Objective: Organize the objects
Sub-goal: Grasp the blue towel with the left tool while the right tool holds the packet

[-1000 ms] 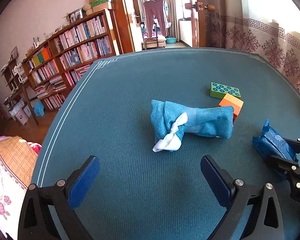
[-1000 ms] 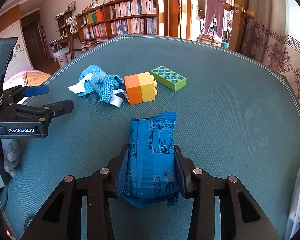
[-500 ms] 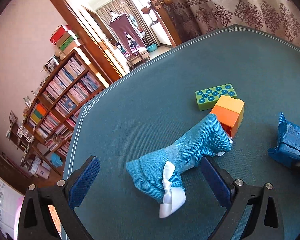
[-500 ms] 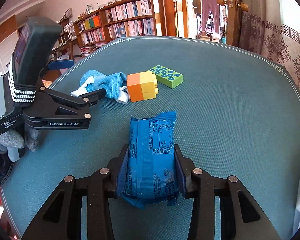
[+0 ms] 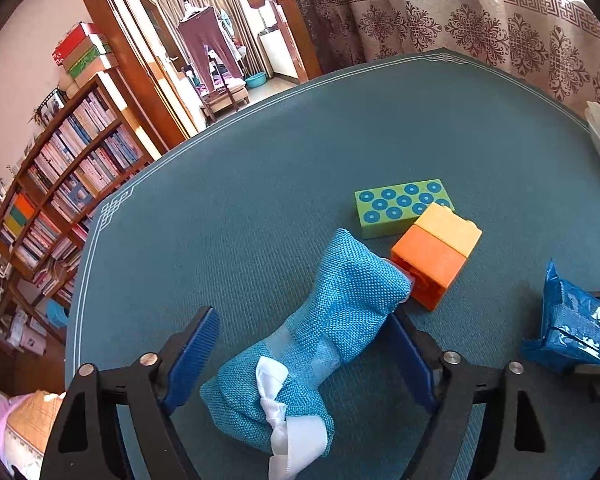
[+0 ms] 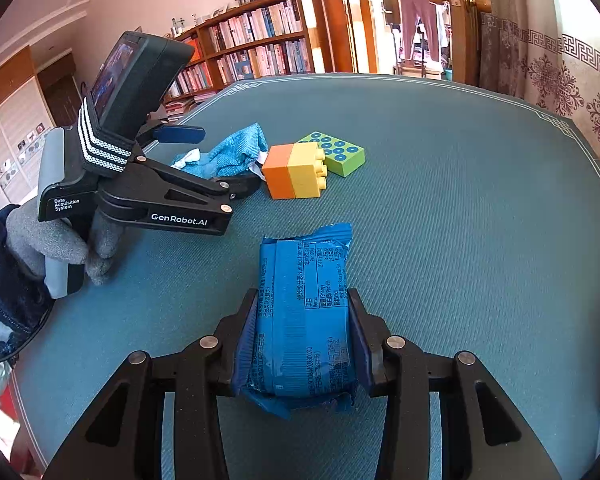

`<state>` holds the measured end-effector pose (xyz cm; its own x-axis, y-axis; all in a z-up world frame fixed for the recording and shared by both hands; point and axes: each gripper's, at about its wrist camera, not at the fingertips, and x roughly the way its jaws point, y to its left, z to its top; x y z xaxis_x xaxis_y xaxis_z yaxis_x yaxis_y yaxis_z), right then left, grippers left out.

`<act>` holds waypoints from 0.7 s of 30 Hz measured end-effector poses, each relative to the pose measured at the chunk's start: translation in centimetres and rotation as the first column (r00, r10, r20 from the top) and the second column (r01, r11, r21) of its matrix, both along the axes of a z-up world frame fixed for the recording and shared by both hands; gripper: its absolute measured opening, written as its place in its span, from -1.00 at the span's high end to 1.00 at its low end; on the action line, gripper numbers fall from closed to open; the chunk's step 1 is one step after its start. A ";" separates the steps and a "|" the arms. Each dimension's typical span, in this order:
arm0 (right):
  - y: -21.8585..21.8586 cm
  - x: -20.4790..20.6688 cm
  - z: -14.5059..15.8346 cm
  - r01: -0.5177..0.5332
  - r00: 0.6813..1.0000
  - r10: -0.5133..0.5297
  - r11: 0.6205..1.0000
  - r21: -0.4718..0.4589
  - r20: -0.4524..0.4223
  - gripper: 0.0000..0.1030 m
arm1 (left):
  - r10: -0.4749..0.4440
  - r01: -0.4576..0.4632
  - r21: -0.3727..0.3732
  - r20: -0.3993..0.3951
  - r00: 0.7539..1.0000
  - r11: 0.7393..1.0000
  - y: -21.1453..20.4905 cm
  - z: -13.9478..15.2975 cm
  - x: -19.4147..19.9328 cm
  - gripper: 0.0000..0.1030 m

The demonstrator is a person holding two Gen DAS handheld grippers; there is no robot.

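A blue woven pouch (image 5: pixel 332 344) with a white ribbon (image 5: pixel 288 432) at its near end lies slantwise on the green table cover (image 5: pixel 260 208), in the near part of the left wrist view. It sits between the two blue pads of the left gripper (image 5: pixel 300 352), whose jaws are closing around it. The right pad looks to be at the cloth; the left pad stands apart from it with table showing in the gap.

The far end of the pouch reaches an orange and yellow block (image 5: pixel 436 256), touching or just beside its orange end. Behind that block, against its yellow half, lies a flat green brick with blue dots (image 5: pixel 400 206).

To the right, the right gripper (image 6: pixel 300 332) is clamped on a blue snack packet (image 6: pixel 304 312), its pads pressing both long sides. The packet's far end sticks out past the fingers, above the table.

From the right wrist view, a hand in a grey glove (image 6: pixel 56 240) holds the left gripper's handle at the left, near the table's edge.

Beyond the table stand a bookshelf (image 5: pixel 60 184), a wooden door (image 5: pixel 112 36) and a patterned curtain (image 5: pixel 480 16).
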<state>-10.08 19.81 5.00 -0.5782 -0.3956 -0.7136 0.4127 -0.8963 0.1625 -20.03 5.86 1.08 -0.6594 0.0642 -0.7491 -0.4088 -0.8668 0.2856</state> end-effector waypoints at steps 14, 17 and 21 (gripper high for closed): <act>0.0 -0.1 0.0 0.000 1.000 0.000 1.000 -0.001 0.001 0.16 | 0.005 -0.008 0.056 0.046 0.999 0.998 0.2 0.3 2.4 -0.09; 0.0 -0.1 0.0 -0.003 1.000 0.003 1.000 -0.004 0.002 0.14 | 0.033 -0.038 0.091 0.061 0.998 0.995 -0.1 0.5 3.0 -0.07; -0.2 -0.1 -0.1 -0.013 1.000 0.013 1.000 -0.004 0.001 0.06 | 0.068 -0.077 0.130 0.073 0.995 0.989 -0.2 1.0 3.7 -0.01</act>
